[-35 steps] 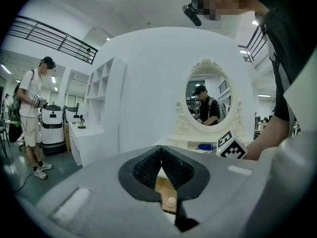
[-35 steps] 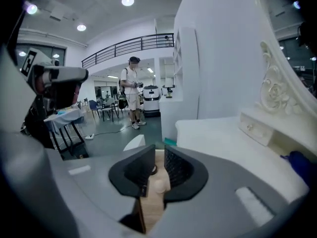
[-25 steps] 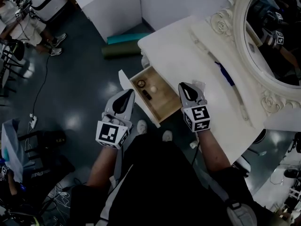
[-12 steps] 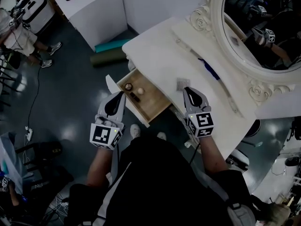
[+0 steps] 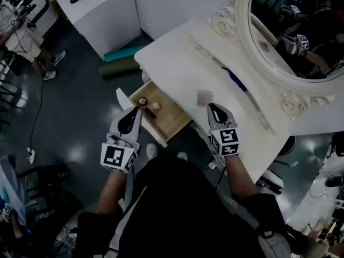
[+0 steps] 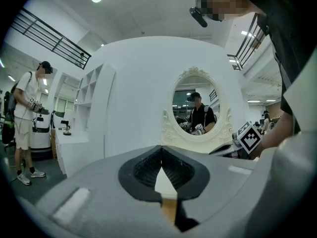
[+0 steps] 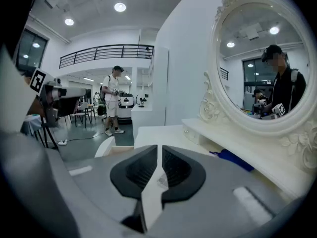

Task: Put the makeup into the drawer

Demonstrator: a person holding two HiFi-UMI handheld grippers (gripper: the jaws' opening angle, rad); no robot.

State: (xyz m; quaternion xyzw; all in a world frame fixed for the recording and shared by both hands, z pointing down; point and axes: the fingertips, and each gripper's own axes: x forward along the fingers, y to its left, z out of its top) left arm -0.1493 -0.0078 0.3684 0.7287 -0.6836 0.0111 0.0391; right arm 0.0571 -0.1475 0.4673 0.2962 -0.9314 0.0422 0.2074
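The wooden drawer (image 5: 173, 123) of the white dressing table (image 5: 177, 63) stands pulled out. Inside lie a round compact (image 5: 142, 101), a black lipstick (image 5: 149, 112) and a pale round piece (image 5: 156, 105). On the tabletop rests a small pinkish square palette (image 5: 205, 97). My left gripper (image 5: 136, 113) is shut and empty, hovering at the drawer's near left corner. My right gripper (image 5: 214, 108) is shut and empty, just short of the palette. In the right gripper view the shut right gripper (image 7: 159, 150) points along the tabletop; in the left gripper view the left gripper (image 6: 161, 152) is shut.
A blue stick-like item (image 5: 235, 79) lies on the raised shelf under the oval mirror (image 5: 290, 31). Two rolled mats (image 5: 122, 61) lie on the dark floor beyond the table. A white cabinet (image 5: 107, 15) stands behind them, and a person (image 5: 21, 31) stands far left.
My right gripper has moved from beside the drawer's right edge out over the tabletop, towards the pinkish palette. The left gripper has stayed by the drawer. Both stay shut.
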